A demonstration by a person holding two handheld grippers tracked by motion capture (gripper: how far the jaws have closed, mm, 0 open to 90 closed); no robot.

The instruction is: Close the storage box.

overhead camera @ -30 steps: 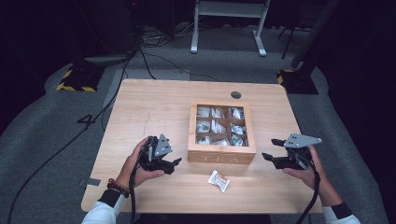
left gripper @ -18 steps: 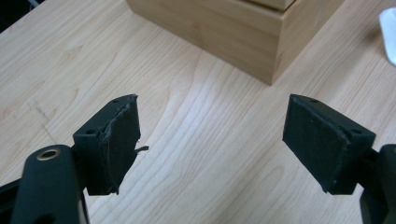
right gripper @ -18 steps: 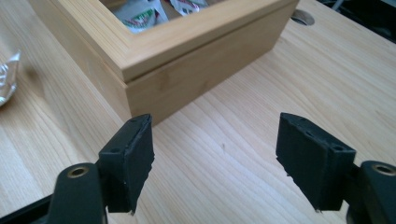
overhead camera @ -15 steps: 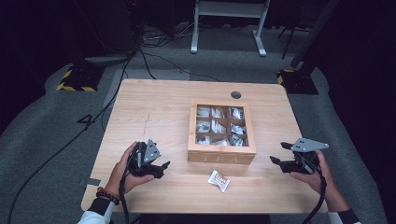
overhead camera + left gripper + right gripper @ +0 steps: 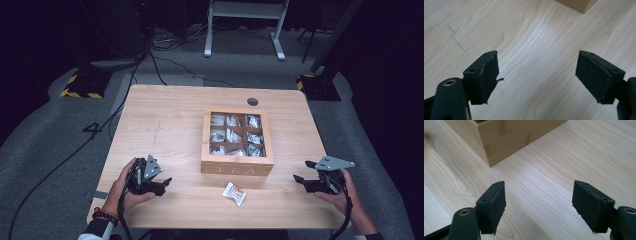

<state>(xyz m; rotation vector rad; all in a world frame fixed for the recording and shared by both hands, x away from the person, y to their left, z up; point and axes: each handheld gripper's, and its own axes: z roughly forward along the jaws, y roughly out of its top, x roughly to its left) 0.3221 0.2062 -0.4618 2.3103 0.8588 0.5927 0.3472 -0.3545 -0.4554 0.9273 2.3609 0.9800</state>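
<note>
A wooden tea box (image 5: 237, 140) with a glass lid stands right of the table's middle, several packets showing in its compartments. One white tea packet (image 5: 234, 193) lies loose on the table in front of the box. My left gripper (image 5: 161, 184) rests near the front left edge, open, with bare wood between its pads (image 5: 486, 77). My right gripper (image 5: 301, 180) sits near the front right edge, open and empty; a corner of the box (image 5: 499, 137) lies ahead of its fingers (image 5: 494, 207).
The wooden table (image 5: 165, 120) has a round cable hole (image 5: 252, 101) behind the box. Dark carpet, cables and a white stand's legs (image 5: 245, 30) lie beyond the far edge.
Both hands have drawn back toward the front edge, the left gripper down and left, the right gripper down and right. The box and loose packet have stayed put.
</note>
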